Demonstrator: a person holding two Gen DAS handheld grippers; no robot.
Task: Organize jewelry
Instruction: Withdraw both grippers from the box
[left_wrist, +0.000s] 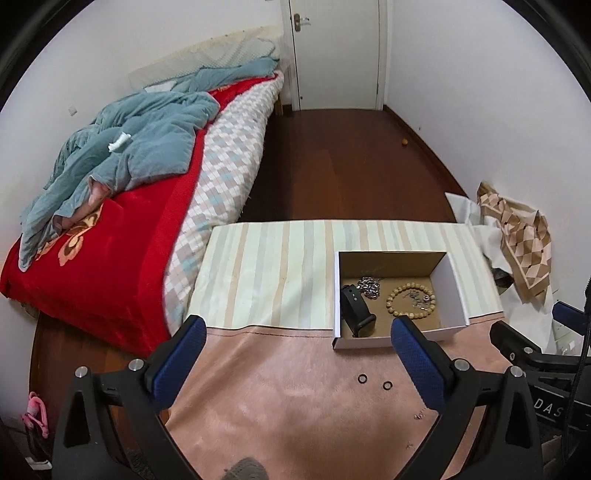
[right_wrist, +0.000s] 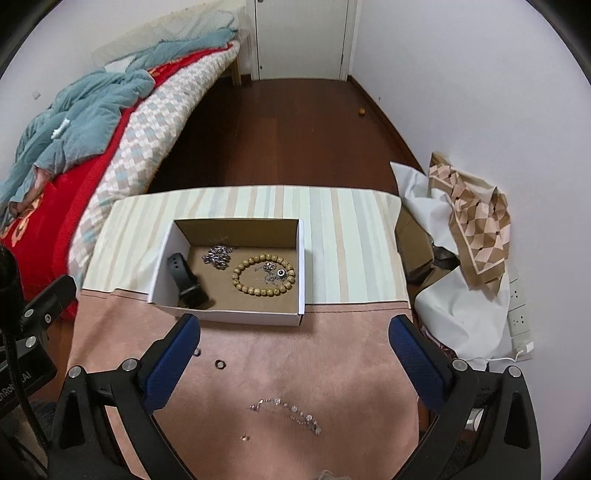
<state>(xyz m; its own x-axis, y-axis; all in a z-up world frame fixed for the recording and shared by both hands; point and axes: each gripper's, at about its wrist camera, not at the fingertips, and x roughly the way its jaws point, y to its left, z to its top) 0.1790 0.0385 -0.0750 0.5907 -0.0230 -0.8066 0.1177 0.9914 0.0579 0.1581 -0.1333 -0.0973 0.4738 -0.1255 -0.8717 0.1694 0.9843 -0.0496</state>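
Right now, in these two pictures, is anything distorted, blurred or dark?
Left wrist view: fisheye bends the door and walls; corners are black; the box looks sharp. Right wrist view: same curving; the silver chain on the pink cloth is slightly soft; light is even, with no glare.

Left gripper (left_wrist: 299, 332) fingers spread wide, two rings (left_wrist: 374, 381) on pink cloth (left_wrist: 280, 398), box (left_wrist: 456, 291) holding beads (left_wrist: 410, 299)
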